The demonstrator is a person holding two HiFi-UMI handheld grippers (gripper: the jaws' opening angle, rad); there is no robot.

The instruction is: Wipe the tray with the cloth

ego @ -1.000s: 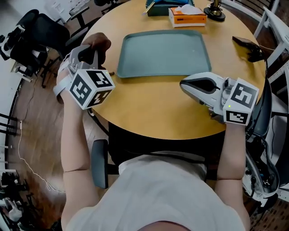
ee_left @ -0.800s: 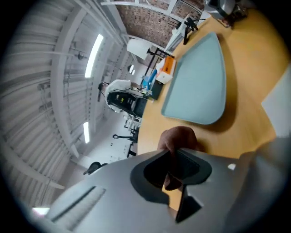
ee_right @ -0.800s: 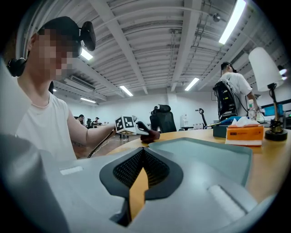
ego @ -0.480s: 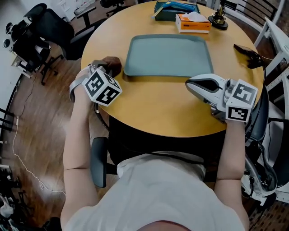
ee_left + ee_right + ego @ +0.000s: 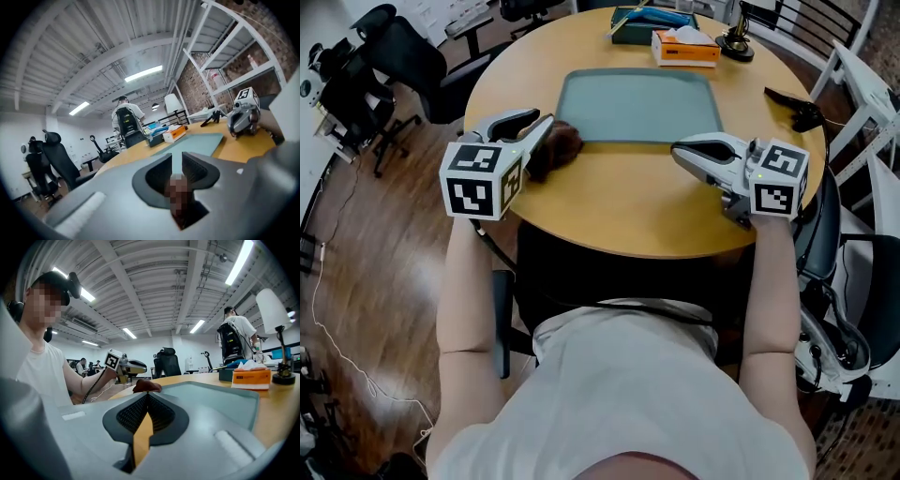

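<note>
Lying bunched; dark brown cloth (image 5: 555, 147); at near-left corner of teal tray (image 5: 637, 103)

Round wooden table (image 5: 619, 216) with teal tray (image 5: 637, 108), brown cloth (image 5: 555, 148), orange tissue box (image 5: 685, 47).

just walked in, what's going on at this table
A seated person holds a pair of tongs in each hand over a round wooden table. The left tongs have just been opening. The brown cloth lies on the table right beside them, at the near left corner of the teal tray, apparently free of their grip. The right tongs hover shut and empty by the tray's near right corner. The cloth is not yet on the tray.
</note>
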